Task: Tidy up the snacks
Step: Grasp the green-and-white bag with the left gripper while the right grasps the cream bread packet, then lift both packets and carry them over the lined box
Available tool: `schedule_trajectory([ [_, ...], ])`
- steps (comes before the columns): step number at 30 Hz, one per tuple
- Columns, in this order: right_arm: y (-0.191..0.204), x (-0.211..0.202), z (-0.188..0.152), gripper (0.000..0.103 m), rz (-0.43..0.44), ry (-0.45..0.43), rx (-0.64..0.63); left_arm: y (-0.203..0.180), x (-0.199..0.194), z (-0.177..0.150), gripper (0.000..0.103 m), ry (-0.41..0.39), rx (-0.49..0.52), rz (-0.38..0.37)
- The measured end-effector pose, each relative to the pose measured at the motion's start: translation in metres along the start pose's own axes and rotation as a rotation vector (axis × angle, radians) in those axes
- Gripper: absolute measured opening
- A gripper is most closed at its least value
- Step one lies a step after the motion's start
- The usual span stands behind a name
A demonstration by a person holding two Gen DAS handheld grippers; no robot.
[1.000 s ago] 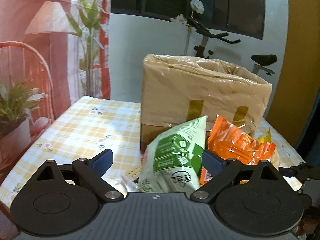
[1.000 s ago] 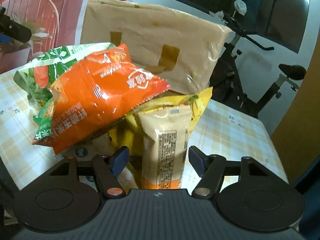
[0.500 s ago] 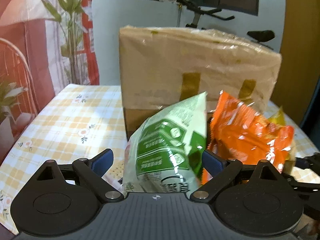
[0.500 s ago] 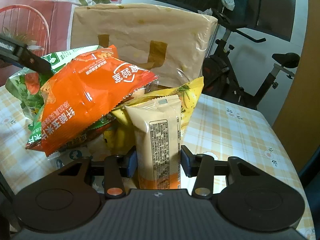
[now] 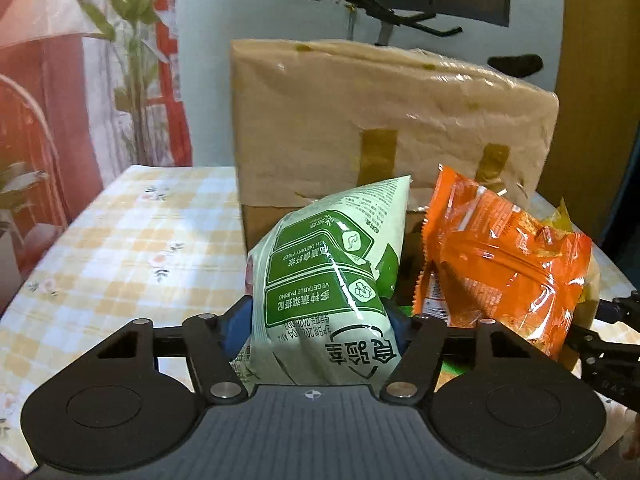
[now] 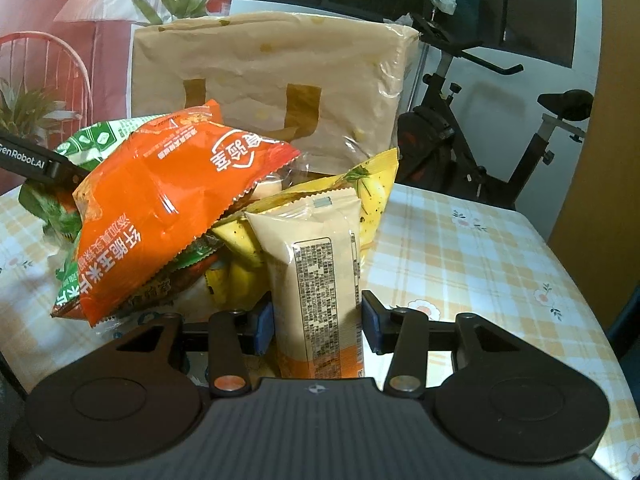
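**Both grips set on the snack pile; lift with care**

The left gripper [image 5: 316, 320] has just been closing, and its jaws now pinch the lower end of the green vegetable snack bag [image 5: 332, 280], which stands upright at the 12 o'clock of that view. The right gripper [image 6: 318, 322] pinches the beige snack packet [image 6: 320, 280] near its base, jaws pressed against both sides. The orange snack bag [image 6: 168, 208] leans over the pile at 10 o'clock from the beige packet and touches the yellow snack bag [image 6: 372, 188] behind. The paper-wrapped box [image 5: 392, 120] stands at the far side on the checked counter [image 5: 120, 248].

Advice: lift each bag straight up and slowly; the orange bag looks likely to slide. Puffed bags yield, so grip firmly.
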State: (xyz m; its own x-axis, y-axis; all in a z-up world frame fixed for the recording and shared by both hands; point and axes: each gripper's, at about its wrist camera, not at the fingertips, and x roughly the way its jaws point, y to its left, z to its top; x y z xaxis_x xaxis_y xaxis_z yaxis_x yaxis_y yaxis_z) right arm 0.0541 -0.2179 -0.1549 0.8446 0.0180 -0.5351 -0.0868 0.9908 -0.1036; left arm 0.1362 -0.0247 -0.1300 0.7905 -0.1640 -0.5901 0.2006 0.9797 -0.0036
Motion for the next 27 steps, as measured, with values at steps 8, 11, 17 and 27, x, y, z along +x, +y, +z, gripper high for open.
schedule_trajectory([
  [8, -0.007, -0.012, 0.004, 0.045, -0.024, -0.041, 0.034, 0.021, -0.026, 0.004, 0.066, -0.049, -0.098, 0.087],
  [11, -0.01, -0.014, 0.005, 0.045, -0.037, -0.038, 0.05, 0.022, -0.034, 0.006, 0.066, -0.071, -0.097, 0.106],
  [17, -0.015, -0.025, 0.008, 0.045, -0.059, -0.05, 0.072, 0.02, -0.047, 0.009, 0.066, -0.107, -0.088, 0.108],
  [27, -0.022, -0.038, 0.013, 0.045, -0.092, -0.044, 0.105, 0.026, -0.07, 0.001, 0.066, -0.135, -0.113, 0.12],
])
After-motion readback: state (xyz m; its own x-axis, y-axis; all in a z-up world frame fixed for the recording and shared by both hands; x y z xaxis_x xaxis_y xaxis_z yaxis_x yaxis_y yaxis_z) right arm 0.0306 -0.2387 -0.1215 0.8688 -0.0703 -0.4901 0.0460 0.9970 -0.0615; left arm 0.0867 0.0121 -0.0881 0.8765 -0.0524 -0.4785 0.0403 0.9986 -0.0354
